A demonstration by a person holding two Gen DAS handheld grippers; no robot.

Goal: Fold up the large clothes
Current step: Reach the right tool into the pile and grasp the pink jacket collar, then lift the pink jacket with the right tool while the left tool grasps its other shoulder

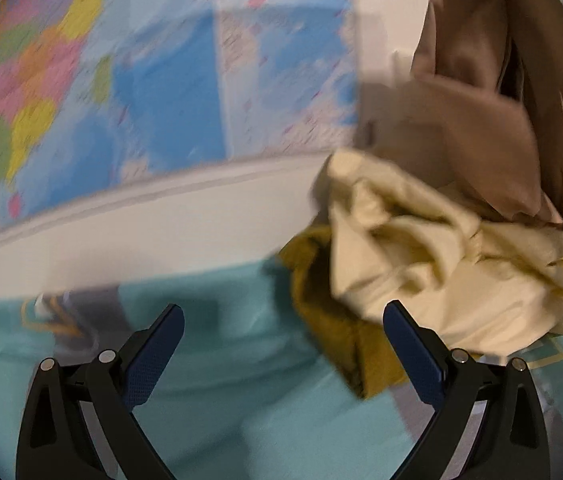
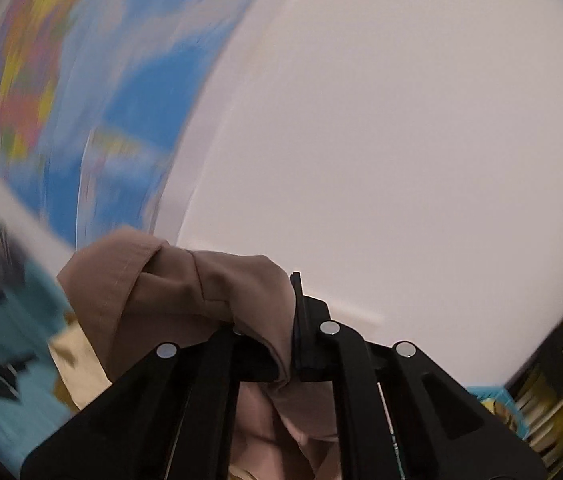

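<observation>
A tan-brown garment (image 2: 185, 292) hangs bunched and lifted, a gathered fold of it pinched in the right gripper (image 2: 281, 344); in the left wrist view it drapes down at the right. Below it a cream garment (image 1: 421, 256) lies crumpled on top of a mustard-yellow piece (image 1: 333, 320). Both rest on a teal garment (image 1: 241, 360) spread flat, with a printed patch near its left edge.

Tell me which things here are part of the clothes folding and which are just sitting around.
Part of the job:
- brown garment, clamped in the right gripper
- cream garment
- mustard garment
- teal garment
- left gripper, jaws open and empty

Just there:
- wall map
- white wall
</observation>
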